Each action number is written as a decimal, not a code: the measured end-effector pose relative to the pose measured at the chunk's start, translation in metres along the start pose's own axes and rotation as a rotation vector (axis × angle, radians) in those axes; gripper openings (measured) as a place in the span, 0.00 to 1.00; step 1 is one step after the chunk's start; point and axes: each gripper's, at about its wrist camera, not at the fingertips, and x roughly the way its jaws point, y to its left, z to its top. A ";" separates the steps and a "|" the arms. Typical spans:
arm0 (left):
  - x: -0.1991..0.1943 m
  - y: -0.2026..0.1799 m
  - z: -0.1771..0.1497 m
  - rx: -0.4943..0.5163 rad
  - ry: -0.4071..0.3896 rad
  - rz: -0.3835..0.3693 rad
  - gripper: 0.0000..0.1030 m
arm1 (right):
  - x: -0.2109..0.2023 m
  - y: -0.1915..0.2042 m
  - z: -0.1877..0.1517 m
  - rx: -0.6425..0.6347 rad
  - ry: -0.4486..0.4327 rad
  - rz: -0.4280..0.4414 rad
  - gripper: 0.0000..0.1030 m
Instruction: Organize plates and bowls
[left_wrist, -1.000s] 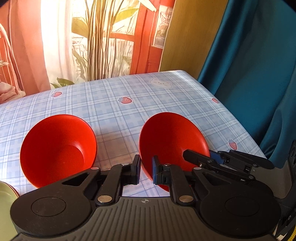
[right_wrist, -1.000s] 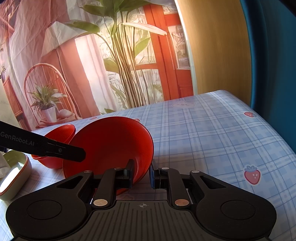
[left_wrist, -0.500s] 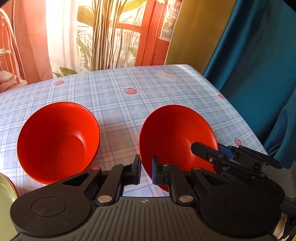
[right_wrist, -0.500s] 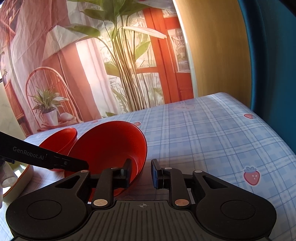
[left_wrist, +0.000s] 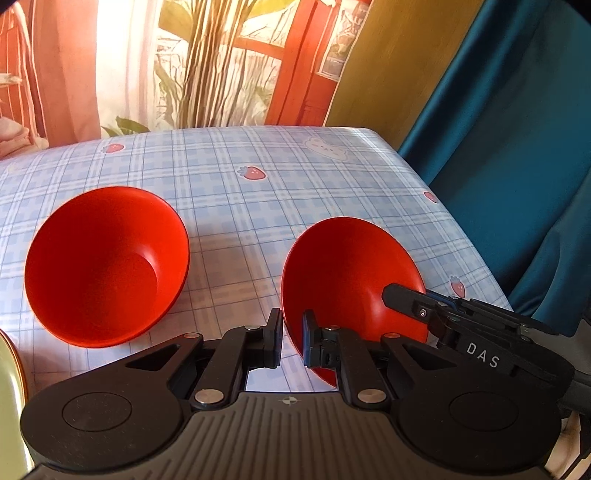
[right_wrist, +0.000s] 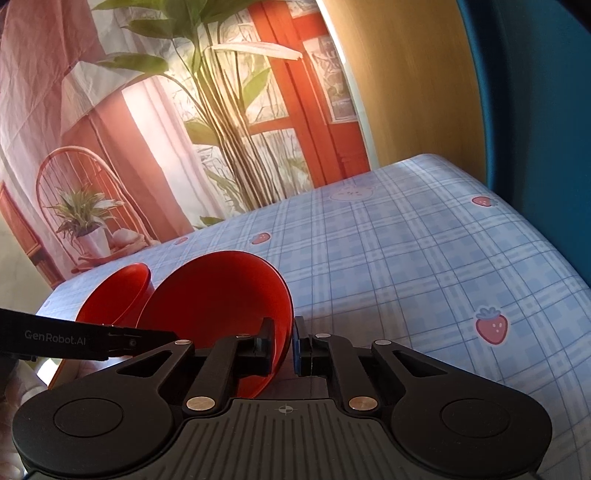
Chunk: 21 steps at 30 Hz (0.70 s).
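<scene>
Red and tilted, the near bowl (left_wrist: 347, 280) was pinched at its rim by both the left gripper (left_wrist: 292, 341) and right gripper (right_wrist: 283, 345), the other bowl (left_wrist: 105, 264) lying at nine o'clock on the surface (left_wrist: 295, 184).

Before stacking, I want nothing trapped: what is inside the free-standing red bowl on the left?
Left wrist view shows the free-standing red bowl empty: bare red wall and flat bottom. The tablecloth underneath it is covered, so unseen.

The green dish (left_wrist: 9, 398) is cut off by the left edge. The near red bowl (right_wrist: 221, 295) hides part of the far red bowl (right_wrist: 118, 291).
</scene>
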 end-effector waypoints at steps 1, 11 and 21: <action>0.000 0.002 -0.001 -0.020 0.004 -0.011 0.11 | 0.000 0.001 0.002 0.004 0.015 -0.004 0.09; 0.003 0.016 -0.017 -0.118 0.003 -0.072 0.11 | 0.004 0.004 0.020 0.029 0.165 -0.033 0.05; -0.020 0.028 -0.013 -0.146 -0.056 -0.110 0.11 | 0.004 0.026 0.043 0.009 0.198 -0.068 0.05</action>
